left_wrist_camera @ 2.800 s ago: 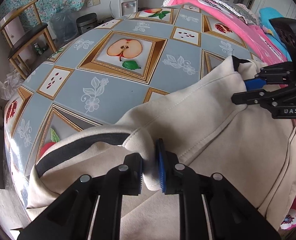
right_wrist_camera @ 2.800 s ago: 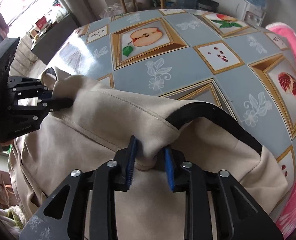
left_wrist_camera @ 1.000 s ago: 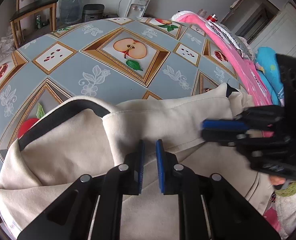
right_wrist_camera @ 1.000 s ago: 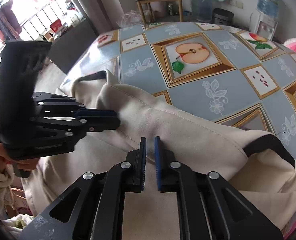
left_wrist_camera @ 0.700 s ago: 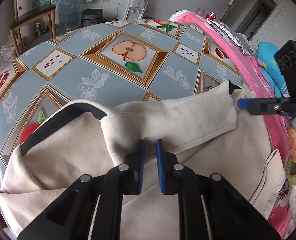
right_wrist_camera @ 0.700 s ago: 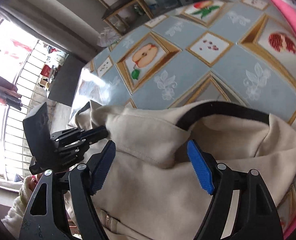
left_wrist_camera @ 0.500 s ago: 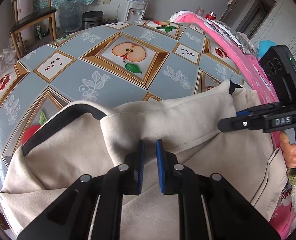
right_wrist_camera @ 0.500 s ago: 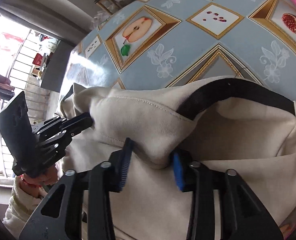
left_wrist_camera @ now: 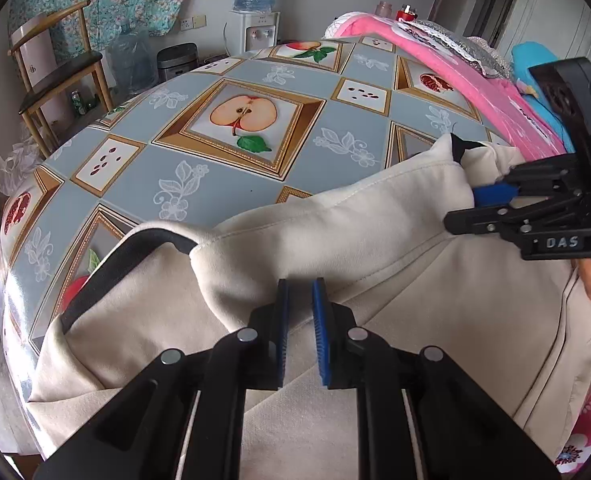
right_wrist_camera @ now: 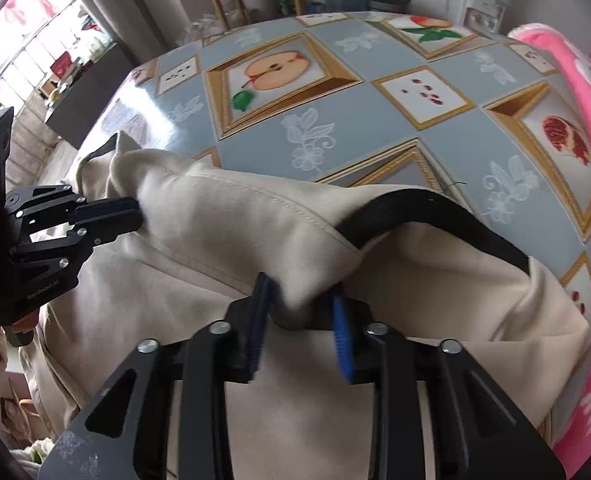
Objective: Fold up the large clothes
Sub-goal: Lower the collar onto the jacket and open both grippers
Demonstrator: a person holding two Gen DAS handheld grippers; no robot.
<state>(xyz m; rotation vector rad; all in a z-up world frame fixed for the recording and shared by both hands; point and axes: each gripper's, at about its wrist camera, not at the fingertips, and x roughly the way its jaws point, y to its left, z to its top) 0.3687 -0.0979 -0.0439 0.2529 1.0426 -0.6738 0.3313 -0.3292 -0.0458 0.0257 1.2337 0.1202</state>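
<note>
- Left wrist view: the cream garment (left_wrist_camera: 375,240) lies across the near edge of the table (left_wrist_camera: 231,184), which wears a fruit-print cloth. The left gripper (left_wrist_camera: 297,320) has its blue pads drawn close on a raised ridge of the fabric beside one black-trimmed opening (left_wrist_camera: 135,248), apparently pinching it, though the contact itself is hard to see. Toward the right edge, the right gripper (left_wrist_camera: 483,194) bites the same ridge near the garment's far corner. Judged from this, the two holds sit at either end of one fold line so the fabric can be carried over evenly.
- Left wrist view, against half a second ago: the right gripper sits a little higher on the ridge, and the left one has not shifted.
- Right wrist view: the right gripper (right_wrist_camera: 301,316) is clamped on a thick bunch of cream fabric just beside the other black-trimmed opening (right_wrist_camera: 435,216). The left gripper (right_wrist_camera: 131,212) grips the ridge's other end near the table's left edge. A pink blanket (right_wrist_camera: 567,92) runs along the right edge.
- Right wrist view, against 0.7 s ago: then the right jaws stood wide over the cloth; now they are closed on it.
</note>
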